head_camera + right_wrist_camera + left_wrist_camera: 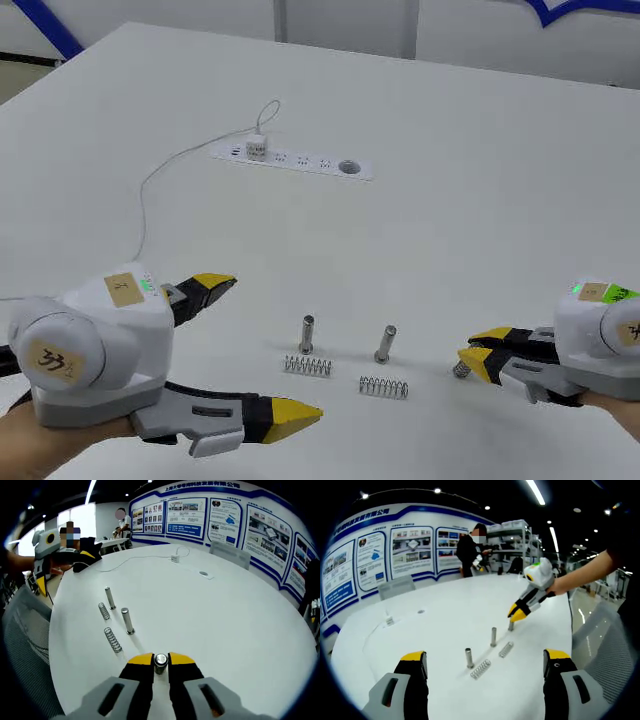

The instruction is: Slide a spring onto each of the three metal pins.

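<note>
Right tool [160,660] clamps spring-wrapped pin [160,664].

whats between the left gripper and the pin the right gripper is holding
Two upright pins, with a loose spring lying beside each, seen in the left gripper view.

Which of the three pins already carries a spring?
The pin held by the right gripper; the other two pins stand bare, their springs lying beside them.

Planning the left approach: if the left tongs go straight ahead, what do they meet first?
Probably the near spring lying beside the closest pin; depth is hard to judge.
</note>
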Motion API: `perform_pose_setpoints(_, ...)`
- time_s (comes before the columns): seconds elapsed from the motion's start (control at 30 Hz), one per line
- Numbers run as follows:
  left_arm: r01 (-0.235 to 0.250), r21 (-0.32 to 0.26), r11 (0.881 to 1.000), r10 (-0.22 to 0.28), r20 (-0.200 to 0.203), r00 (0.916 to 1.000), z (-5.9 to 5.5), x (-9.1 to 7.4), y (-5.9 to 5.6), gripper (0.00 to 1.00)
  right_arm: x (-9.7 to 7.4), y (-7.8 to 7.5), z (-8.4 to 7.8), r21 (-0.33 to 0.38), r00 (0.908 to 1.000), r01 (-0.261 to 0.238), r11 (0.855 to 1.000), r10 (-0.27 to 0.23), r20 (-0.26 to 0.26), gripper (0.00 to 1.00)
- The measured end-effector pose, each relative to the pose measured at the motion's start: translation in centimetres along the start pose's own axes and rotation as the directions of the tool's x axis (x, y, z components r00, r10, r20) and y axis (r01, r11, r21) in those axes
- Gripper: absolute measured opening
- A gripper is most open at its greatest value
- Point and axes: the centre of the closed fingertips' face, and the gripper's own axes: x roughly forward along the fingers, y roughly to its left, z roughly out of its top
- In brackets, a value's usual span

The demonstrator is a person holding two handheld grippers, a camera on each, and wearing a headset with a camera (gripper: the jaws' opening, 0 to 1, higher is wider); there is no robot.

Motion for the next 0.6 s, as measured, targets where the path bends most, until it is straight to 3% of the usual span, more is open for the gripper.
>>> perform_pose_setpoints(0.6, 0.011, 0.006, 1.0, -0.011, -0.005, 0.9999, 0.02, -0.41, -0.31, 0.99, 0.02, -0.28, -0.31, 0.013, 0.9999, 0.012, 1.0, -0.012, -0.012, 0.14)
